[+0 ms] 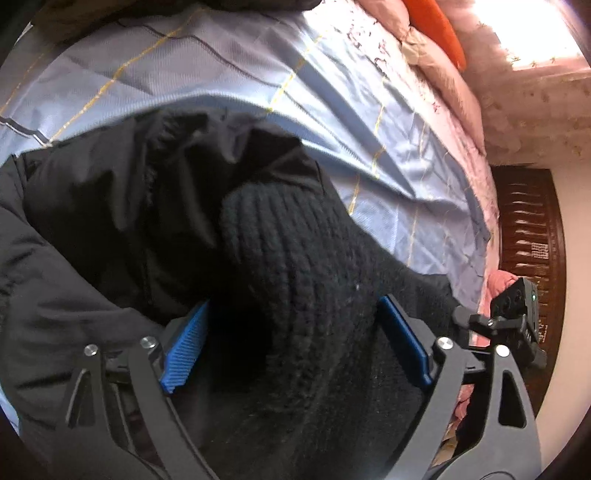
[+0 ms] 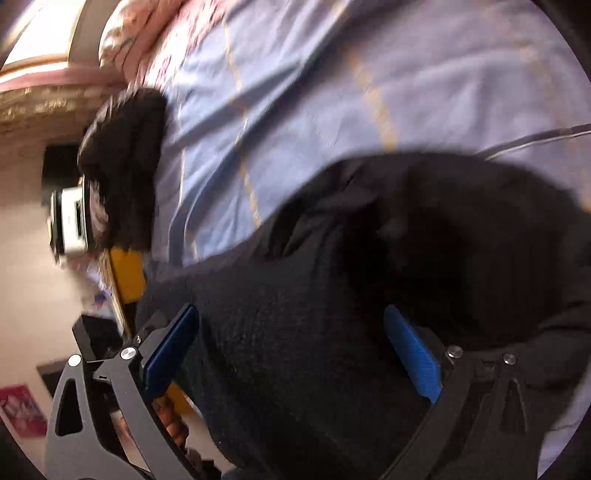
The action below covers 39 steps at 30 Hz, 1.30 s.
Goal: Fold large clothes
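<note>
On the blue checked bedsheet (image 1: pixel 351 122), seen from the left wrist, a black jacket (image 1: pixel 92 229) lies bunched, its smooth shell spread to the left and its ribbed knit cuff (image 1: pixel 288 258) humped up in the middle. The left gripper (image 1: pixel 295 347) straddles that knit fabric, its blue pads (image 1: pixel 184 350) spread wide with the cloth filling the gap between them, so the fingers stand released rather than pinched. A pink quilt (image 1: pixel 454 74) runs along the far edge of the bed, an orange cushion (image 1: pixel 439 26) on it, and a dark wooden headboard (image 1: pixel 532 229) stands at the right. From the right wrist, blurred by motion, the right gripper (image 2: pixel 291 354) likewise has its blue pads (image 2: pixel 413 354) wide apart around the dark knit of the jacket (image 2: pixel 295 332), fingers released. The bedsheet (image 2: pixel 332 92) fills the upper part, and another black clump of cloth (image 2: pixel 125 166) lies at the left edge beside a white device (image 2: pixel 72 221).
</note>
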Motion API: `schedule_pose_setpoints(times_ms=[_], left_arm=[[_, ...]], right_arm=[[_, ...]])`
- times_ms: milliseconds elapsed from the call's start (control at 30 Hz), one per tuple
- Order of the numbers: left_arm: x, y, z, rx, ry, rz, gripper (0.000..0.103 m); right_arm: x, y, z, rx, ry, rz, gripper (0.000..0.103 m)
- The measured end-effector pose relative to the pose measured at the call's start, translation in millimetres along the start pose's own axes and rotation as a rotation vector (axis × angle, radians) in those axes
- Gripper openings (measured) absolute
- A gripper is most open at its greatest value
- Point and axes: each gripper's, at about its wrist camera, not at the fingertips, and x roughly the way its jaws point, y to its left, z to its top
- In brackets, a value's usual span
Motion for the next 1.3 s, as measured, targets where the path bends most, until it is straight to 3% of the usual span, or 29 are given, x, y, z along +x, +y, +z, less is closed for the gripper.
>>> schedule_pose_setpoints(times_ms=[33,67,100,133,167,233,300,400,633,767,867,967,1100,1300], left_arm=[[3,-2,-2,0.012,0.008,0.012,0.091],[6,-3,-4,0.030,0.010,0.026,0.083],[7,-5,-6,0.042,0.009,0.024,0.069],[9,-7,-6,0.045,0.015,0.004,0.038],[9,-7,-7,0.031,0.017,-0.038,0.022],[4,-9,-6,0.042,-0.013,-0.034,0.012],[-5,-19,-7,0.080,-0.063,-0.016,0.010],[-30,-34,-9,0.114,-0.161,-0.054,0.010],[-104,-57,-19,0.159,-0.381,-0.203,0.010],[-139,-67,-30,0.202,-0.471,-0.273,0.010],[-140,-79,-40,0.258,-0.483,-0.232,0.011],[-132,-75,-50,0.285,-0.443,-0.213,0.012],[-126,-58,-64,0.277,-0.373,-0.229,0.012],[-145,-54,-111,0.361,-0.377,-0.178,0.015]], right_arm=[[5,3,-1,-0.016,-0.008,-0.032,0.094],[5,6,-1,-0.020,-0.030,-0.045,0.086],[3,9,-2,-0.027,-0.056,-0.042,0.064],[1,12,-3,-0.041,-0.085,-0.048,0.039],[-1,16,-3,-0.063,-0.105,-0.033,0.035],[-5,25,-7,-0.119,-0.148,-0.042,0.027],[-15,36,-14,-0.179,-0.203,-0.040,0.025],[-37,48,-21,-0.220,-0.298,0.017,0.023],[-96,77,-50,-0.370,-0.501,0.186,0.023],[-132,99,-70,-0.486,-0.622,0.198,0.023],[-136,115,-82,-0.571,-0.653,0.122,0.023],[-128,104,-91,-0.597,-0.631,0.045,0.023],[-119,84,-104,-0.594,-0.601,0.031,0.023],[-122,77,-159,-0.669,-0.600,0.048,0.024]])
